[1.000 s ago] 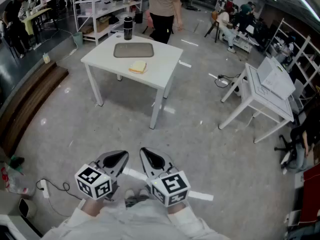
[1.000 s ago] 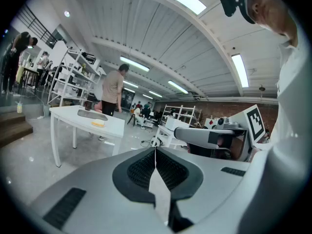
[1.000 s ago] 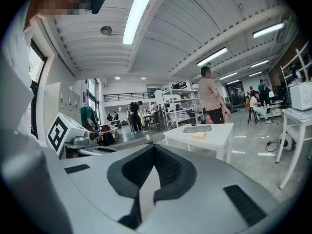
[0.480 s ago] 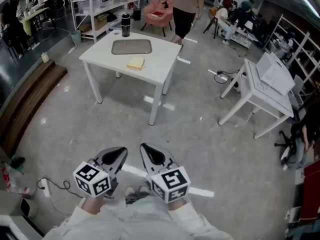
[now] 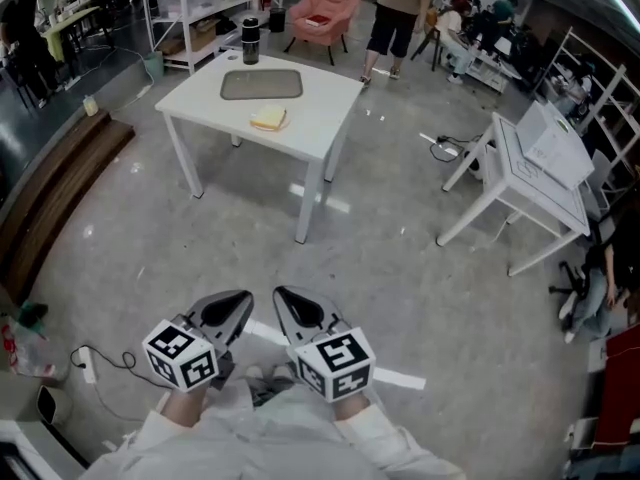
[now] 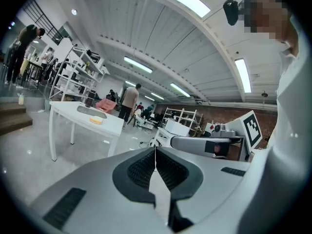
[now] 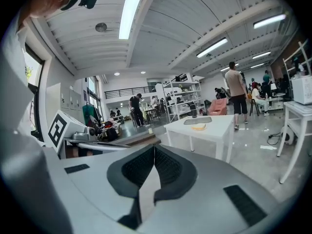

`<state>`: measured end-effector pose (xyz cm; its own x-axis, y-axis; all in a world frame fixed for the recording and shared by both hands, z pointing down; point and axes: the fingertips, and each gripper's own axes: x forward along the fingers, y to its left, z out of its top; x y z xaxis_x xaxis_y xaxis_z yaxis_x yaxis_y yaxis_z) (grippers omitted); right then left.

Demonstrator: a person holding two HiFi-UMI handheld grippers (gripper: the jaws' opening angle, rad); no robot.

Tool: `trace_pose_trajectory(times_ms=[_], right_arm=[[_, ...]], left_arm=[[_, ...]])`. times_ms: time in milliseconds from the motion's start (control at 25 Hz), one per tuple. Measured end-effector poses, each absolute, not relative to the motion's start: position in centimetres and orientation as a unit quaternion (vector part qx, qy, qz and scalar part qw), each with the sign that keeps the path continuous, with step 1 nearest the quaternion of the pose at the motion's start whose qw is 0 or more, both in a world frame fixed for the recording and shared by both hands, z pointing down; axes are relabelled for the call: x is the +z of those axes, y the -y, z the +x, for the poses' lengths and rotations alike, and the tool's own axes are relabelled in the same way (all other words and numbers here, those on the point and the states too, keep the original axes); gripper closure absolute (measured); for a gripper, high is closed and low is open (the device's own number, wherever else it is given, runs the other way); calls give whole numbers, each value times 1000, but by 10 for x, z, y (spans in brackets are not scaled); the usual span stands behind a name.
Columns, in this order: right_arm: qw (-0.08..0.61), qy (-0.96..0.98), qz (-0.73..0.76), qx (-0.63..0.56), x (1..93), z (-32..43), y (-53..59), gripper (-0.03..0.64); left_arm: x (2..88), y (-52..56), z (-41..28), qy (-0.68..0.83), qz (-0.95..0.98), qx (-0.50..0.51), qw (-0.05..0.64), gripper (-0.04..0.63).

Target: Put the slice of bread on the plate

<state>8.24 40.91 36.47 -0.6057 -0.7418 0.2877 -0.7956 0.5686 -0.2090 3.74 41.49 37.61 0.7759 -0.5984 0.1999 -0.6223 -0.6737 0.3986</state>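
Note:
A yellowish slice of bread (image 5: 269,119) lies on a white table (image 5: 320,118) far ahead, just in front of a grey rectangular plate (image 5: 261,85). The bread (image 6: 96,121) and plate (image 6: 87,110) also show small in the left gripper view, and the bread (image 7: 198,127) and plate (image 7: 197,121) in the right gripper view. My left gripper (image 5: 238,304) and right gripper (image 5: 290,302) are held close to my body, side by side, well short of the table. Both are shut with nothing between the jaws.
A dark tumbler (image 5: 250,41) stands at the table's far edge. A pink armchair (image 5: 322,16) and a standing person (image 5: 397,13) are beyond it. White shelving (image 5: 200,3) is at the back left, a second white table (image 5: 535,183) at the right, a wooden step (image 5: 55,203) at the left.
The table with the bread has drawn nearer and slid slightly down in the head view. The person behind it has walked off to the right. Both grippers stay shut and together.

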Motion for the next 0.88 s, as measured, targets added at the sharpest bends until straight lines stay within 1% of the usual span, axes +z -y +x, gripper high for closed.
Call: trace_pose_trajectory(times_ms=[240,440,720,880], right_arm=[[87,878,436,178,383,101,-403,601],[87,876,435,190,389,103,-387,601],[97,872,440,193,402,99,-334,601],[96,870,442,196,409,84,-289,601]], left_arm=[[396,-420,56,333,909,31,249,583],[413,-408,56,335,896,33,288,583],[416,-347,45,332,900,35,279,583],[421,-298,29,329,901,38,281,583]])
